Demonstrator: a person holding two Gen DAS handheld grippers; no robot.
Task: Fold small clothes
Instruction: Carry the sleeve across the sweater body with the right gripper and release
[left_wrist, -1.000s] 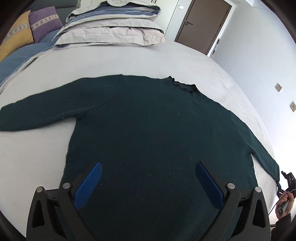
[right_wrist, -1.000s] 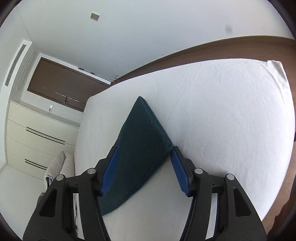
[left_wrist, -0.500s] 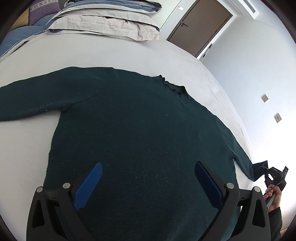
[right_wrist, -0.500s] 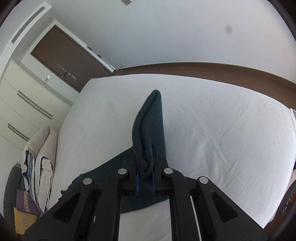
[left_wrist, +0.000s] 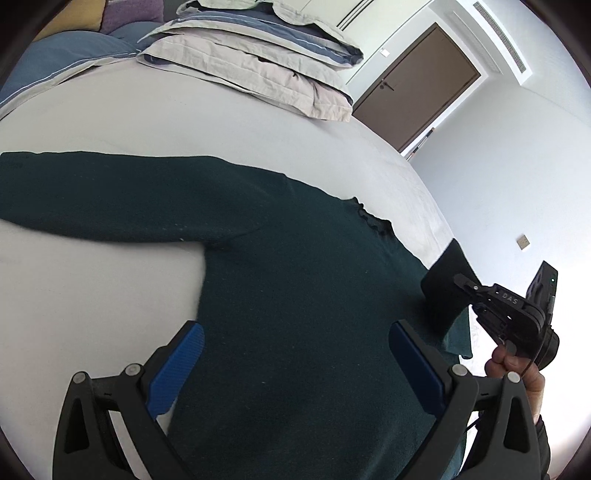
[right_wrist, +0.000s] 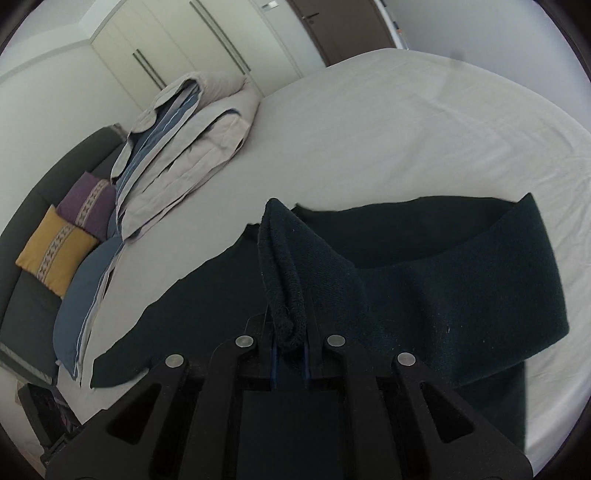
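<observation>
Right wrist view shows the right claw, open a second ago, now closed on the sweater sleeve cuff and carrying it over the body on the bed, while the left claw hovers open.

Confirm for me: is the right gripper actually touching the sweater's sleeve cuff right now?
Touching. The right wrist view shows the right gripper with jaws closed on the bunched sleeve cuff of the sweater, knit pinched between the blue pads.
</observation>
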